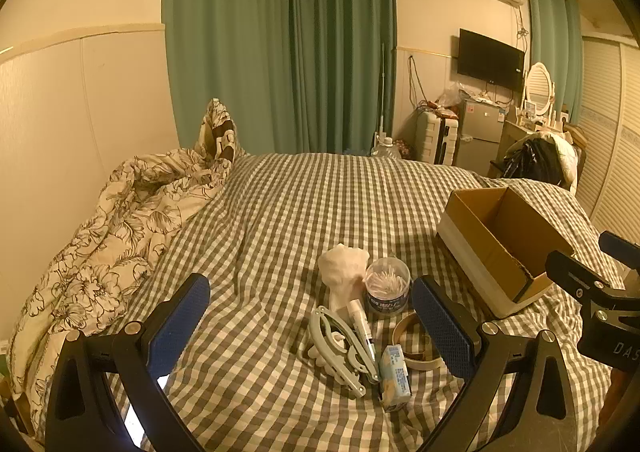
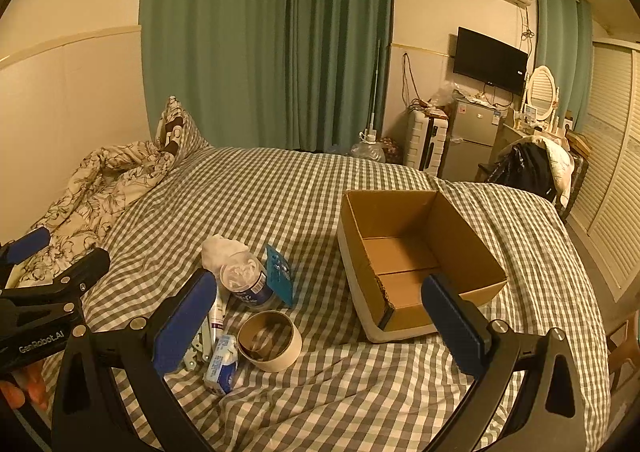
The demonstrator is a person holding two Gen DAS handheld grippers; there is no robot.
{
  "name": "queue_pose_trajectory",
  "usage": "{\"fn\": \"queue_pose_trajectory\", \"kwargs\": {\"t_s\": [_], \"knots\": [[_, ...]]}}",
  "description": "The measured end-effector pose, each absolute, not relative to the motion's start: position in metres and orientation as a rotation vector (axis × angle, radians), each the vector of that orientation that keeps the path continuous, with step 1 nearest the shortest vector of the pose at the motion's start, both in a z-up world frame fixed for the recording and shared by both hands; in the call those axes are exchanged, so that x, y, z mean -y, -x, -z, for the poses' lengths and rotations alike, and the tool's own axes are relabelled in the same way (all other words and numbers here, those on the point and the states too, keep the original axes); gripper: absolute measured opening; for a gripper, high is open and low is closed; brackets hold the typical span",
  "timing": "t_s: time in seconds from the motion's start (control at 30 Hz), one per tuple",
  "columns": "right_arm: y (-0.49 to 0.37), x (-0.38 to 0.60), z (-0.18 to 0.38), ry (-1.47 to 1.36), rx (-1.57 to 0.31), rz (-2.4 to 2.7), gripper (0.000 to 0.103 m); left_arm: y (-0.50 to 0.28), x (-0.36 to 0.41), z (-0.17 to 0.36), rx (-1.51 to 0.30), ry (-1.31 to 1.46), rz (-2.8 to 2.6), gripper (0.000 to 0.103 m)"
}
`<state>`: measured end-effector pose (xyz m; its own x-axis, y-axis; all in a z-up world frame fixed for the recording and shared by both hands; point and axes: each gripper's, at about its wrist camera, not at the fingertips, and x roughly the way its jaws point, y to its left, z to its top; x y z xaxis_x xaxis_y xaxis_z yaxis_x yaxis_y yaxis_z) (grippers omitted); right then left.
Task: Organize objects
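- Left wrist view: I have the left gripper point(image 1: 310, 326) spread wide above the checked bedsheet point(image 1: 280, 212), nothing between its blue pads point(image 1: 182, 322).
- A small heap of objects lies between the fingers: a white crumpled cloth point(image 1: 346, 264) at 12 o'clock of the heap, and just right of it a clear tub of cotton swabs point(image 1: 387, 286).
- A grey folding hanger point(image 1: 340, 348) sits at the heap's 7 o'clock, with a white tube point(image 1: 360, 322) lying across it.
- A small blue-and-white pack point(image 1: 394, 378) is at 5 o'clock, touching a roll of tape point(image 1: 416, 340) at 3 o'clock.
- The open cardboard box point(image 1: 496, 248) stands at 2 o'clock from the heap, apart from it, tilted on the soft bed.
- Right wrist view: I hold the right gripper point(image 2: 320, 326) just as wide, hovering with empty pads.
- From here the cardboard box point(image 2: 416, 256) is at 1 o'clock and looks empty; the tape roll point(image 2: 270, 340) is at 10 o'clock, the swab tub point(image 2: 246, 280) beyond it.
- A teal card point(image 2: 278, 272) leans against the tub's right side.
- A floral quilt point(image 2: 104, 184) is bunched at 10 o'clock by the wall.
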<state>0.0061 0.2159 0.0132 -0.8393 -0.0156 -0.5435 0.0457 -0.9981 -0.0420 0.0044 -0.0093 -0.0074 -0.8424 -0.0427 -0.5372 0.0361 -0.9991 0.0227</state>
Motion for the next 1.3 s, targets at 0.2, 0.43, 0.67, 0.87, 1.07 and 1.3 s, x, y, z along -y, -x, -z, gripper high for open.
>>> {"fn": "queue_pose_trajectory", "kwargs": {"t_s": [0.2,0.43,0.67,0.87,1.07,1.3], "knots": [[-0.006,-0.217,-0.013,-0.875,-0.066,2.991,0.103,-0.004,0.009,0.008,0.015,-0.878,2.979,0.103],[-0.007,-0.217,-0.014,-0.866,-0.062,2.994,0.103,-0.004,0.009,0.009,0.017,-0.875,2.981,0.103],[-0.010,-0.216,-0.017,-0.854,-0.058,2.989,0.103,-0.003,0.008,0.009,0.020,-0.878,2.980,0.103],[-0.010,-0.210,-0.016,-0.859,-0.080,2.969,0.103,0.001,0.011,0.012,0.027,-0.899,2.974,0.103],[-0.001,-0.200,-0.005,-0.914,-0.096,2.918,0.103,0.007,0.016,0.020,0.036,-0.941,2.965,0.103],[0.016,-0.196,0.022,-1.061,-0.114,2.888,0.097,0.018,0.022,0.039,0.013,-1.009,2.942,0.103]]}}
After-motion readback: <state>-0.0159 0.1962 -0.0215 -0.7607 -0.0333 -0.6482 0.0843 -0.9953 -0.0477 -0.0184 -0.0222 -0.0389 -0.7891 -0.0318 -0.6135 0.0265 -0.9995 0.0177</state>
